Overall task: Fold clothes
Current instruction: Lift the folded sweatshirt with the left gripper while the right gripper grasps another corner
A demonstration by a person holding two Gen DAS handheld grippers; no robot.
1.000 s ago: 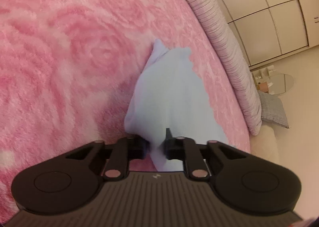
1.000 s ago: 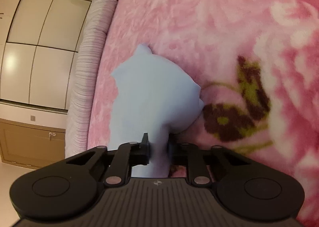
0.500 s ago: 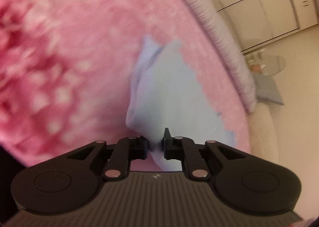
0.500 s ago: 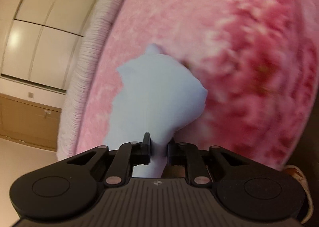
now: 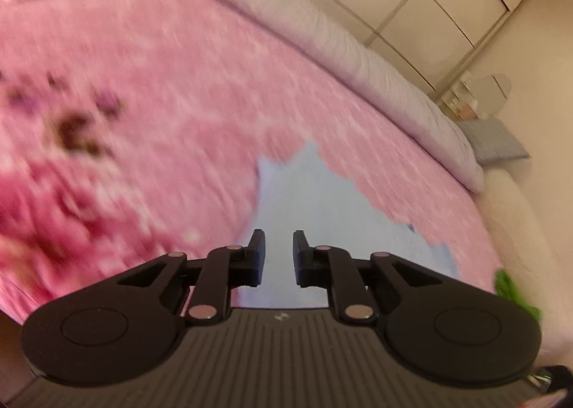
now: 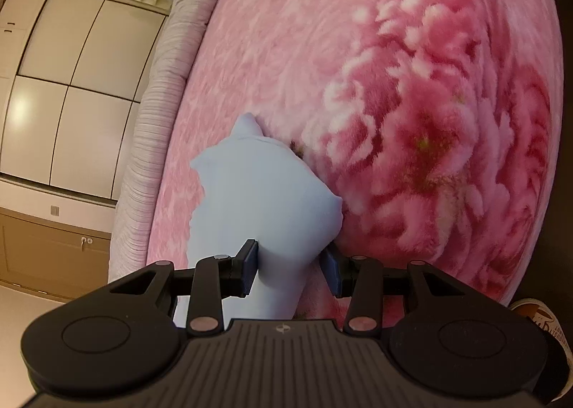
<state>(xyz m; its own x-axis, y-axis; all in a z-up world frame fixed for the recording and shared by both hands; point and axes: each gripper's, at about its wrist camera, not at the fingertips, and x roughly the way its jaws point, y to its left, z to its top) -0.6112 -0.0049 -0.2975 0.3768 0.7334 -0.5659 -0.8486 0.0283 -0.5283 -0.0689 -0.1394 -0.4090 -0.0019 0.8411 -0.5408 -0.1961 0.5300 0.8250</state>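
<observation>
Pink plush blanket [image 6: 412,92] with a big rose print covers the bed and fills both views, edged by a pale ribbed bolster [image 6: 161,114] with cream wardrobe doors [image 6: 71,85] beyond it. On this fleece lies the task's thing, a light blue garment [image 6: 265,193], bunched into a soft hump near the bolster side of the bed and running back under both tools. The largest risk is the fleece itself: its deep pile likely grips thin cloth, so a dragged edge could catch and crease rather than slide flat. Next is the garment's slack shape, since a fold laid over that hump would probably trap a ridge. The right tool [image 6: 292,266] has its jaws about half apart, having just been opening, with the blue cloth between them and the pads not visibly pressing it, so the fabric looks released; if that hand lifts now, a corner snagged on a pad could be pulled out of place. The left tool [image 5: 278,257] shows a narrow gap between its jaws with nothing pinched, the garment [image 5: 322,214] lying beneath and beyond it; its view is smeared by motion, so exact contact is hard to judge. A small green object [image 5: 508,286] at the bed's edge could be knocked off
</observation>
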